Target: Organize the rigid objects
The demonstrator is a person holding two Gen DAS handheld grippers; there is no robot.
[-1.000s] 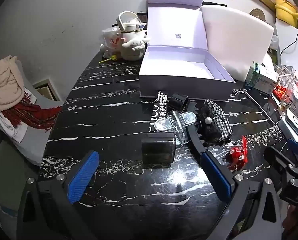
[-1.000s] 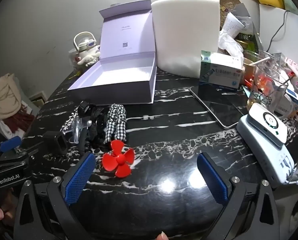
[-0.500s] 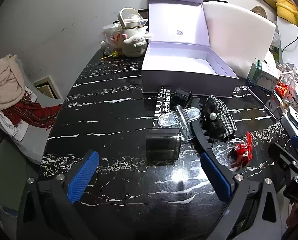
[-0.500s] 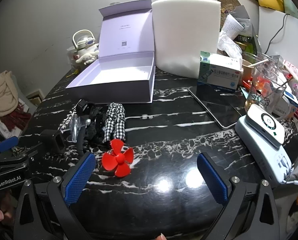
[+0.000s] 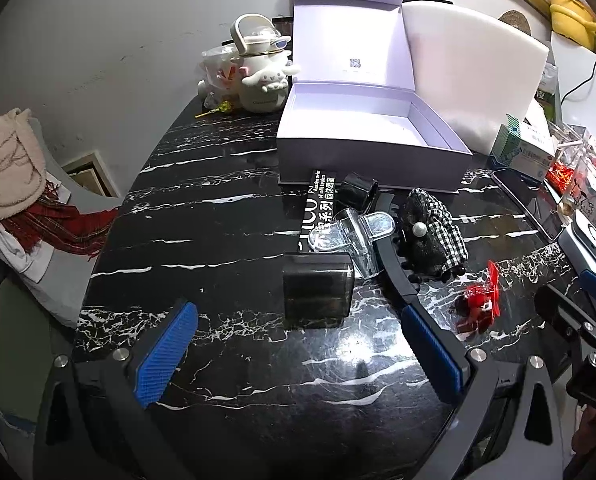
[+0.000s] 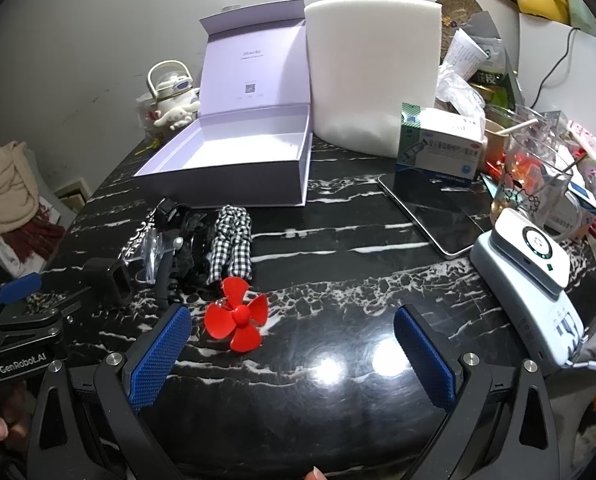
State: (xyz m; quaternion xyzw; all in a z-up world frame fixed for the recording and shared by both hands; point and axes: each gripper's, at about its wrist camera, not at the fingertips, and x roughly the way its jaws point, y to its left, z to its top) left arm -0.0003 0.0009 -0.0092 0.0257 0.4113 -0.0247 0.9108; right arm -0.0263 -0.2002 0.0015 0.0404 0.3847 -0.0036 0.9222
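While both jaws gape wide, left gripper (image 5: 298,354) faces smoky box (image 5: 317,294), right gripper (image 6: 296,354) near red propeller (image 6: 237,319) (untouched), lavender box (image 6: 234,160) far.

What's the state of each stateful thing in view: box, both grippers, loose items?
lavender box: lid open and upright, tray empty.
left gripper: open, holding nothing.
right gripper: open, holding nothing.
dark smoky case: on the table, ahead of the left gripper's jaws.
red propeller: flat on the table, untouched.
tablet: screen dark.
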